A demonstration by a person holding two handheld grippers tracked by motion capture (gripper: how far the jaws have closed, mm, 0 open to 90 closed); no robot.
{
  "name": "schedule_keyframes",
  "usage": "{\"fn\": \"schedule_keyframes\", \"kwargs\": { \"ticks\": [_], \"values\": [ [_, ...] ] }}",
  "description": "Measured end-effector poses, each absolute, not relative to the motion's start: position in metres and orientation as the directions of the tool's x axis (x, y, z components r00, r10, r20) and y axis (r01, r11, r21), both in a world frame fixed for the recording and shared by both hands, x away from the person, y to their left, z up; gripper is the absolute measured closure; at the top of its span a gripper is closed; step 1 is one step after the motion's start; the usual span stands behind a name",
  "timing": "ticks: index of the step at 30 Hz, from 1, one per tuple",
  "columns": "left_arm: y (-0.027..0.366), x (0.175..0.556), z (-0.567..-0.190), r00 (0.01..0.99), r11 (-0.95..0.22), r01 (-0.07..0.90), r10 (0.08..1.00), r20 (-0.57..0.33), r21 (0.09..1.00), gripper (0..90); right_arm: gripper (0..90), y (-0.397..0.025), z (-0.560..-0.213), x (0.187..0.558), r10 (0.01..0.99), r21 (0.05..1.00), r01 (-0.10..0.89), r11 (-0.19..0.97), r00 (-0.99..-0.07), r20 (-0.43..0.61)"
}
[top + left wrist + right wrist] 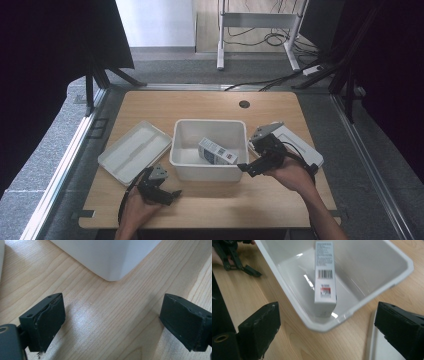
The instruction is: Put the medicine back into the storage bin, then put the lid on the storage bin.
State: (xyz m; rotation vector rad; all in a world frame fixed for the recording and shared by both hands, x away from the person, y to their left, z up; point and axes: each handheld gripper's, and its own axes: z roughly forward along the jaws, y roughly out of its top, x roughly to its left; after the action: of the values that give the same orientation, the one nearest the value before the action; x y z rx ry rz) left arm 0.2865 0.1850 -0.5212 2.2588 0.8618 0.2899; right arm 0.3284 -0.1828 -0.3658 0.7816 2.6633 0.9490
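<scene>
White carton [217, 150] lies inside the white bin [186, 162] at centre frame in the high view, leaning against the bin's right inner wall. Its long axis runs from upper left to lower right of that frame, the lower-right end nearest the right gripper [243, 168]. In the right gripper view the carton [325, 275] runs almost straight up the frame, barcode face up, near end down in the bin's [287, 293] near corner.

Right gripper: just outside the bin's lower-right corner, jaws wide apart, nothing between them but bin corner and table [294, 345]. A flat white lid [384, 352] shows under the right-hand jaw.

Left gripper [175, 193]: lower left of the high view, low over the wooden table [260, 202], just clear of the bin's front wall. Jaws apart and empty; bare wood between them, bin corner [110, 257] ahead.

White tray [134, 150] sits left of the bin.
</scene>
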Motion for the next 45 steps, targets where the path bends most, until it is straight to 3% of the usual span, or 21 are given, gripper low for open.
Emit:
{"fn": "schedule_keyframes", "kwargs": {
  "ticks": [6, 30, 37, 45],
  "values": [
    [0.185, 0.286, -0.521, 0.753, -0.538, 0.501, 0.656, -0.036, 0.677, 5.9, 0.0, -0.197, -0.385, 0.32, 0.572, 0.672, 0.408, 0.618, -0.82, -0.029],
    [0.185, 0.286, -0.521, 0.75, -0.535, 0.504, 0.66, -0.037, 0.678, 5.8, 0.0, -0.215, -0.496, 0.307, 0.658, 0.708, 0.478, 0.52, -0.753, 0.026],
    [0.184, 0.286, -0.521, 0.752, -0.539, 0.504, 0.659, -0.035, 0.675, 5.1, 0.0, -0.217, -0.518, 0.305, 0.659, 0.7, 0.497, 0.513, -0.751, 0.05],
    [0.182, 0.287, -0.52, 0.754, -0.548, 0.503, 0.656, -0.029, 0.668, 3.6, 0.0, -0.213, -0.52, 0.302, 0.667, 0.693, 0.483, 0.535, -0.745, 0.004]
  ]
}}
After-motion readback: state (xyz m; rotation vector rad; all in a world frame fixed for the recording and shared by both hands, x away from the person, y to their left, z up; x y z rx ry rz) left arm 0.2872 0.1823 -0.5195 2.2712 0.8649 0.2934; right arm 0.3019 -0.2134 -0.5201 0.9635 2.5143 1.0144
